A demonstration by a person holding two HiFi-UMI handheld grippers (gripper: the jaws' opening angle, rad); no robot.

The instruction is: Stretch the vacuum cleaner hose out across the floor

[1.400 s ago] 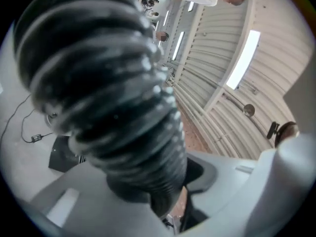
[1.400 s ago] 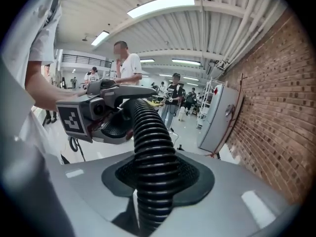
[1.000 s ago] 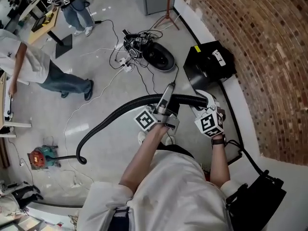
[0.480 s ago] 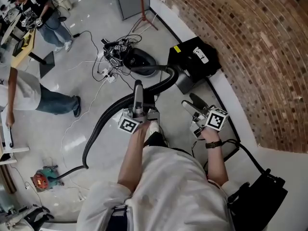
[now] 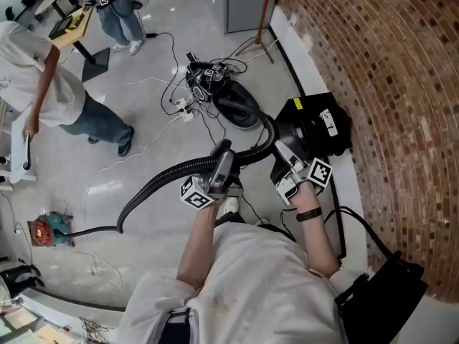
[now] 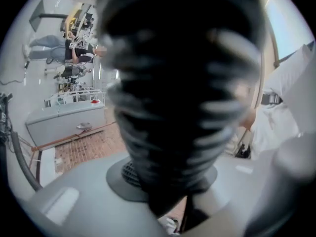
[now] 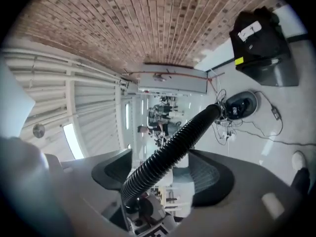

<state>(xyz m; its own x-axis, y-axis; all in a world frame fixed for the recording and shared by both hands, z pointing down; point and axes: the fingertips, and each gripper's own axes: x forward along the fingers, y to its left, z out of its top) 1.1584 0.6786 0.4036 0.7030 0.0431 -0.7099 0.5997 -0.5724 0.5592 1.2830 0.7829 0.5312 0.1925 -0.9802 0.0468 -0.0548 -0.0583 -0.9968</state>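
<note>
A black ribbed vacuum hose (image 5: 165,174) runs from the round black vacuum cleaner (image 5: 240,110) in a bend, then left across the floor. My left gripper (image 5: 224,155) is shut on the hose, its jaws easing slightly; in the left gripper view the hose (image 6: 182,83) fills the frame, blurred, over the gripper (image 6: 168,181). My right gripper (image 5: 282,154) is at the hose's bend, just right of the left one. In the right gripper view the hose (image 7: 182,137) passes between the closing jaws of that gripper (image 7: 160,167), with a gap showing at the right pad (image 7: 212,179).
A black case (image 5: 319,124) sits against the brick wall (image 5: 387,84). Tangled cables and a power strip (image 5: 186,99) lie beside the vacuum. Two people (image 5: 64,95) (image 5: 118,6) stand at the upper left. A red tool (image 5: 43,231) lies at left, a black bag (image 5: 380,292) at bottom right.
The right gripper let go of the hose, swung clear with wide jaws, and has come back around it nearer the left gripper. The left gripper kept its hold.
</note>
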